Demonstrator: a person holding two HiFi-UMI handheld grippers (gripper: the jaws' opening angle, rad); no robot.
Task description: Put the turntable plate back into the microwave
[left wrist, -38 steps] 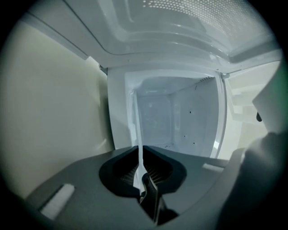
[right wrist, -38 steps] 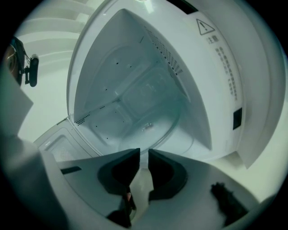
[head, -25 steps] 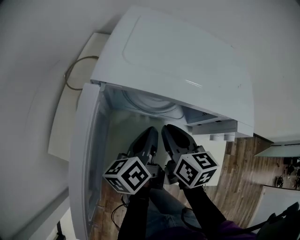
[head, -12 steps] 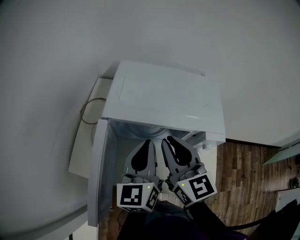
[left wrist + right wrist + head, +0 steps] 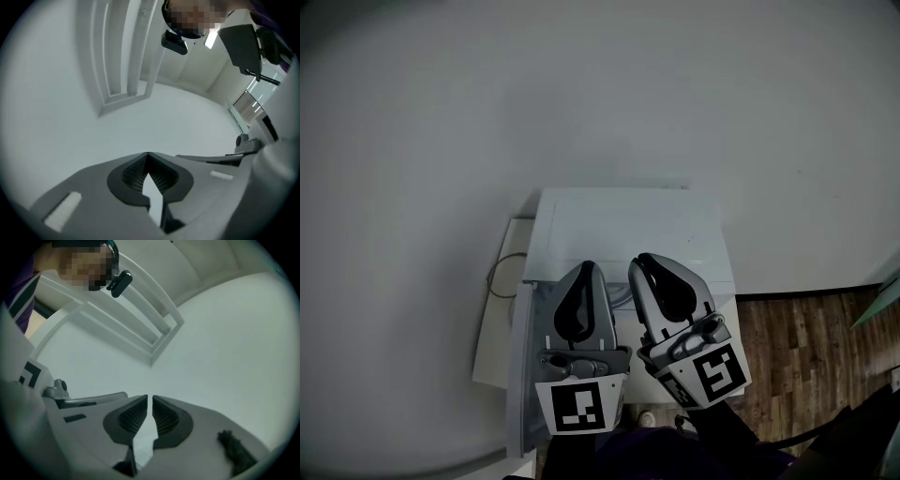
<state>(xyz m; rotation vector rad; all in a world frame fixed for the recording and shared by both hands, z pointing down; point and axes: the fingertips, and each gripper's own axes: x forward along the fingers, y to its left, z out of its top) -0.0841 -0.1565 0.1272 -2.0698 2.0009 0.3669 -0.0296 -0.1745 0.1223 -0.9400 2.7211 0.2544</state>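
White boxy microwave (image 5: 623,234), smooth top, before it left gripper (image 5: 586,266), ribbed dark pads (image 5: 133,173) pressed together, empty, right gripper (image 5: 643,258) jaws just closing to a narrow slit, nothing between.

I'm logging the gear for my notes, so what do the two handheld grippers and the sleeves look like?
The left gripper and right gripper have pale grey shells with black ribbed pads on the tongs. Each carries a white cube with black square markers. The sleeves are dark. The right tongs have just been closing, nothing between them.
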